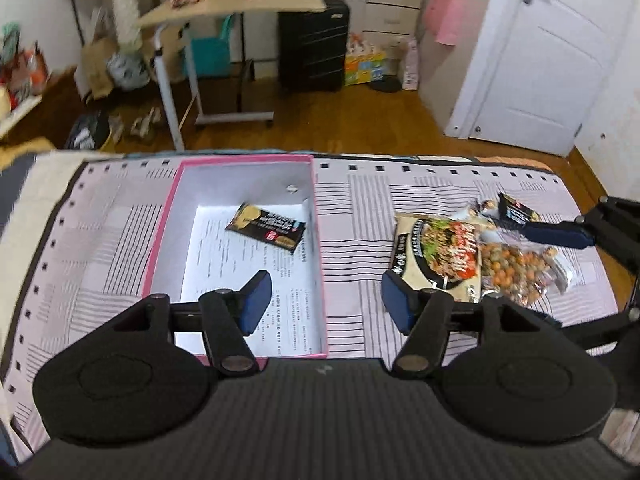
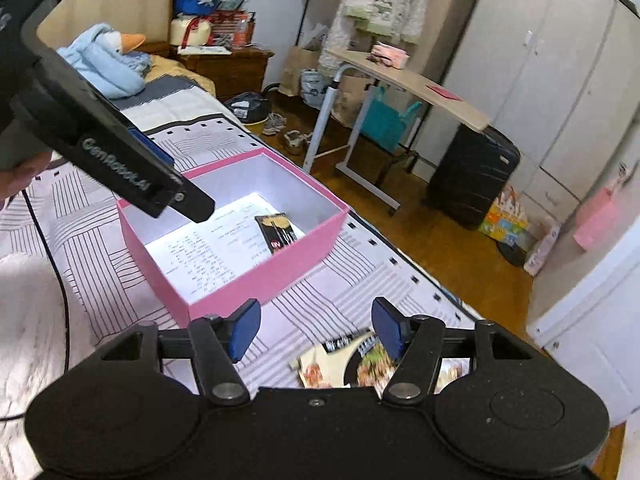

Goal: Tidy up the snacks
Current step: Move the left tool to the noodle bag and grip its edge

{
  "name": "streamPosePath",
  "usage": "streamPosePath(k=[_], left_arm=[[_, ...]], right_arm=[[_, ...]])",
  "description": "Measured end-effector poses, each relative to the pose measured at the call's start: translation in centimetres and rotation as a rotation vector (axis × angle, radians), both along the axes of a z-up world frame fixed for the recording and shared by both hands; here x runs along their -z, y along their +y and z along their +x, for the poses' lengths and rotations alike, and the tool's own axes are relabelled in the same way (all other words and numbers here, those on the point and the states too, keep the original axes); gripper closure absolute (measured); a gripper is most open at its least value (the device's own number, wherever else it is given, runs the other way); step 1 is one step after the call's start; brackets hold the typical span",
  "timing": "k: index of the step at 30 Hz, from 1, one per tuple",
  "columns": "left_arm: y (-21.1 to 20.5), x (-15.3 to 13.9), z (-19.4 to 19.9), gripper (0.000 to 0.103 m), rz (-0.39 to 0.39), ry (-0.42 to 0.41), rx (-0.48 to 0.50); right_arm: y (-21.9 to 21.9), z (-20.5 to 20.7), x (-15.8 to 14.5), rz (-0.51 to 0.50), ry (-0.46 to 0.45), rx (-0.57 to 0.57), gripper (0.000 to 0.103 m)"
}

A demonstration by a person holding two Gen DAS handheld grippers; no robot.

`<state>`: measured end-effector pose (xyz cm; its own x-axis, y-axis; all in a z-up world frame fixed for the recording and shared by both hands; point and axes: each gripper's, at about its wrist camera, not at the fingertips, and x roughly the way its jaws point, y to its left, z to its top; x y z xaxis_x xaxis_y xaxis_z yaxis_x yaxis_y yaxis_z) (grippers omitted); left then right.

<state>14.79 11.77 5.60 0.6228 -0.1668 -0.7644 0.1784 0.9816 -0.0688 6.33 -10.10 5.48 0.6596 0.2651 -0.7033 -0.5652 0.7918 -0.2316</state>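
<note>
We hold our left gripper (image 1: 324, 300) over the near end of the pink box (image 1: 160, 236), its blue pads spread wide with nothing between them: one pad hangs above the box floor, the other above the striped bedspread (image 1: 356, 216) just right of the box wall. Inside the box, on a printed sheet (image 1: 240, 264) that lines the bottom, one dark snack bar (image 1: 266, 227) lies flat and slightly tilted, toward the far right corner.

Over on the right side of the bedspread, well apart from the box, the rest of the snacks sit in a loose heap: a large noodle packet (image 1: 440, 256) with a bowl picture, a clear bag of coated nuts (image 1: 520, 272) touching its right edge, and a small dark packet (image 1: 514, 208) at the far side of the heap. Our right gripper (image 1: 556, 236) reaches in from the right there, one blue finger lying across the heap just beside that small packet; whether it touches we cannot tell.

From the right wrist view, our right gripper (image 2: 316, 330) has its fingers wide apart and holds nothing, hovering above the noodle packet (image 2: 340, 364), which shows blurred beneath it. The pink box (image 2: 280, 256) sits ahead and to the left, the snack bar (image 2: 278, 232) inside it
</note>
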Motion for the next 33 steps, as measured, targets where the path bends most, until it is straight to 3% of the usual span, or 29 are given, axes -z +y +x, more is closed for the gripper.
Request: streamPosePath(k=[3,8,12,16,23,28,33], left_arm=[[-2.2,-0.2,-0.6,0.034,0.022,-0.02,0.032],[-5.9,1.2,0.1,0.033,0.028,-0.001,0.076],[-9.2,3.1,1.3,0.033,0.045,-0.028,0.089],[-11.4,5.3,3.3,0.032,0.033,-0.002,0.09],[-13.8,10.0,7.8,0.03,0.057,0.0,0.084],[-13.2,13.8,10.2,0.031,-0.041,0.047,0.045],[-13.2,17.5,12.5,0.031,-0.017,0.051,0.022]], right_arm=[[-2.8,-0.6,0.1,0.051,0.012,0.047,0.03],[-7.2,-0.6,1.6,0.119,0.022,0.117,0.029],[-9.1,0.4,3.6,0.153,0.052,0.153,0.029],[-10.1,1.5,5.9,0.177,0.063,0.172,0.029],[-11.0,4.9,10.4,0.169,0.073,0.219,0.029],[-11.3,6.4,13.5,0.248,0.089,0.223,0.029],[-11.1,7.2,16.4,0.276,0.108,0.232,0.029]])
